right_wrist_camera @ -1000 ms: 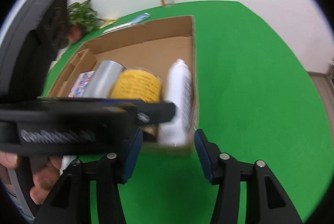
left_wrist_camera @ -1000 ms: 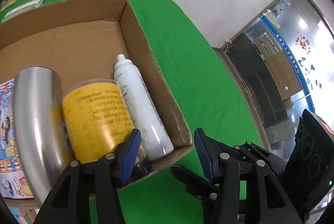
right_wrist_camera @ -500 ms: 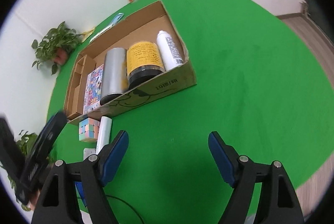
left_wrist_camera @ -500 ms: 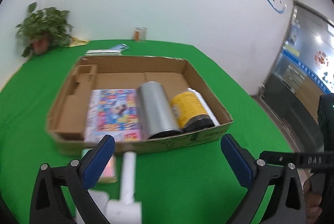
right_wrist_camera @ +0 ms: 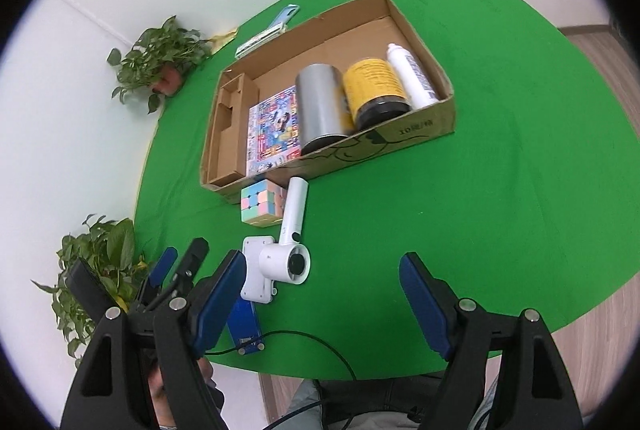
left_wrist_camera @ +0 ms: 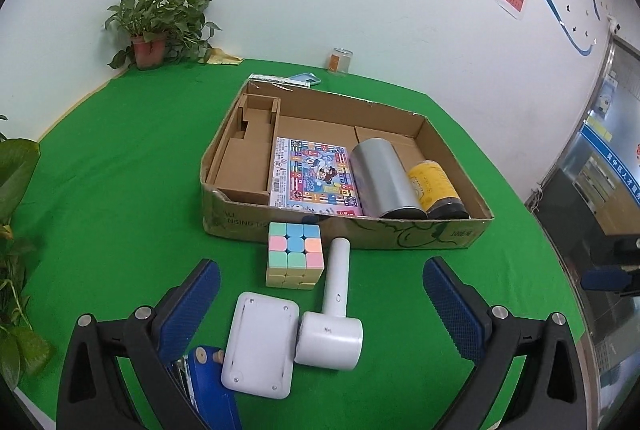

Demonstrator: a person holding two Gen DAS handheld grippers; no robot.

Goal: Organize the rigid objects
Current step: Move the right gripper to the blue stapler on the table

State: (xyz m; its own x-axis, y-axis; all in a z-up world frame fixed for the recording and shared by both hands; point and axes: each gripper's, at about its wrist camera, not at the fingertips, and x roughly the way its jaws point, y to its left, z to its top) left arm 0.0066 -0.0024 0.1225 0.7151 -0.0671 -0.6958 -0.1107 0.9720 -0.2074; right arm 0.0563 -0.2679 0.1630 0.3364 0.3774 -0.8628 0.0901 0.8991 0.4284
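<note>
- Left gripper (left_wrist_camera: 320, 294): jaws spread wide, nothing between the pads, hovering above the green table (left_wrist_camera: 120, 189) over the loose items.
- Right gripper (right_wrist_camera: 322, 290): jaws apart, gripping nothing, above the table's near edge.
- Both sets of jaws have just been opening; no object sits between either pair.
- Cardboard box (left_wrist_camera: 344, 234) sits mid-table, open top.
- Inside the box, side by side: colourful flat game box (left_wrist_camera: 316, 177), silver cylinder (left_wrist_camera: 384, 177) lying on its side, yellow jar (left_wrist_camera: 434, 187) with a dark lid, white spray bottle (right_wrist_camera: 410, 75) against the far side wall.
- The cardboard insert (left_wrist_camera: 248, 149) fills the other end of the box.
- Outside, touching the box's front wall: pastel puzzle cube (left_wrist_camera: 294, 256).
- White hair dryer (left_wrist_camera: 334, 314) lies just beside the cube, handle pointing at the box.
- White flat device (left_wrist_camera: 260, 344) touches the dryer head.
- Blue object (left_wrist_camera: 212, 386) lies partly under the white device, half hidden by the left finger.
- Potted plant (left_wrist_camera: 154, 25) and glass jar (left_wrist_camera: 340, 61) stand at the table's far edge.
</note>
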